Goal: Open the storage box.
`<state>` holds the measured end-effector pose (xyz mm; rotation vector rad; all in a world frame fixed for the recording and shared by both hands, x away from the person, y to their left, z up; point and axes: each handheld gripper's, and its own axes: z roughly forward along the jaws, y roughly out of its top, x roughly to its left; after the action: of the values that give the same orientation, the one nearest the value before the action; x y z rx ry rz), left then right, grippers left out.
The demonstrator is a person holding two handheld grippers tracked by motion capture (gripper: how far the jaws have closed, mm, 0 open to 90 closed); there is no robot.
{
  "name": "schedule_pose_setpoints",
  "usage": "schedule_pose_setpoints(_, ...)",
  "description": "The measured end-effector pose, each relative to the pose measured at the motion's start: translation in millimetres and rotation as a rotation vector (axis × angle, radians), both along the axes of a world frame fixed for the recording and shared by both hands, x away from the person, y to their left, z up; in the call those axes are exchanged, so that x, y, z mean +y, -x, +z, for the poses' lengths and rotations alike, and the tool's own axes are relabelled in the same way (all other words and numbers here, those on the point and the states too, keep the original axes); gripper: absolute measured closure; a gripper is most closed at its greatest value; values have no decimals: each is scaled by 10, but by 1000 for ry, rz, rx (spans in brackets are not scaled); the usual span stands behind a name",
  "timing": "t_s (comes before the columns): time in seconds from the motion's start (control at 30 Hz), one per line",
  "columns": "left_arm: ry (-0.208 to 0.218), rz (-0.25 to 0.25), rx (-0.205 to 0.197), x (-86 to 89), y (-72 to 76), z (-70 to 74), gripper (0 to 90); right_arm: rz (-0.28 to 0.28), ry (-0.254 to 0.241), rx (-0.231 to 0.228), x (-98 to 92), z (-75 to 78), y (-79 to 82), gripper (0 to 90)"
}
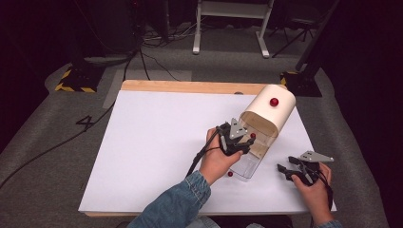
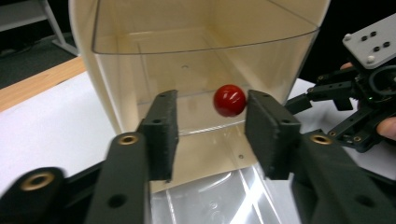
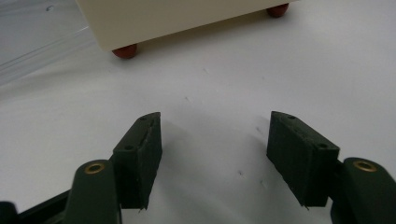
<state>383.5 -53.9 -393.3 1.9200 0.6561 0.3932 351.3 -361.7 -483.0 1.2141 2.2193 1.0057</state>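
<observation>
Dark studio floor rings a white bench (image 1: 157,142). At its three o'clock side a cream bread box (image 1: 268,116) stands, clear door down. The left gripper (image 2: 212,130), fingers apart, frames the door's red knob (image 2: 229,100): probably a grasp step; closing comes next. The right gripper (image 3: 212,156) idles spread at five o'clock.

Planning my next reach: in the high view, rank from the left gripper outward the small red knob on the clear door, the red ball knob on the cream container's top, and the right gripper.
1. Small red knob on the clear door, just right of the left gripper.
2. Right gripper, lower right on the white table.
3. Red ball knob, on the cream container, up and right.
</observation>
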Motion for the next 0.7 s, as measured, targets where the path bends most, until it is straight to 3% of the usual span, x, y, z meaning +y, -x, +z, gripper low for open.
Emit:
schedule_pose_setpoints(0.17,-9,-4,1,-74,36,-7,726,-1,2,-1,1,0,1,357)
schedule_pose_setpoints(0.33,-32,8,-20,-99,67,2,733,0,0,-1,0,0,0,357)
schedule_pose_setpoints(0.57,-29,6,-39,-54,148,-4,735,0,-1,1,-1,0,-1,357)
schedule_pose_setpoints(0.6,-20,-10,-55,-14,171,21,772,0,0,0,-1,0,0,357)
schedule_pose_setpoints(0.63,6,-27,-45,13,192,45,900,0,0,1,-1,0,-1,357)
schedule_pose_setpoints(0.7,1,-54,-47,23,235,65,900,0,0,1,-1,1,-1,357)
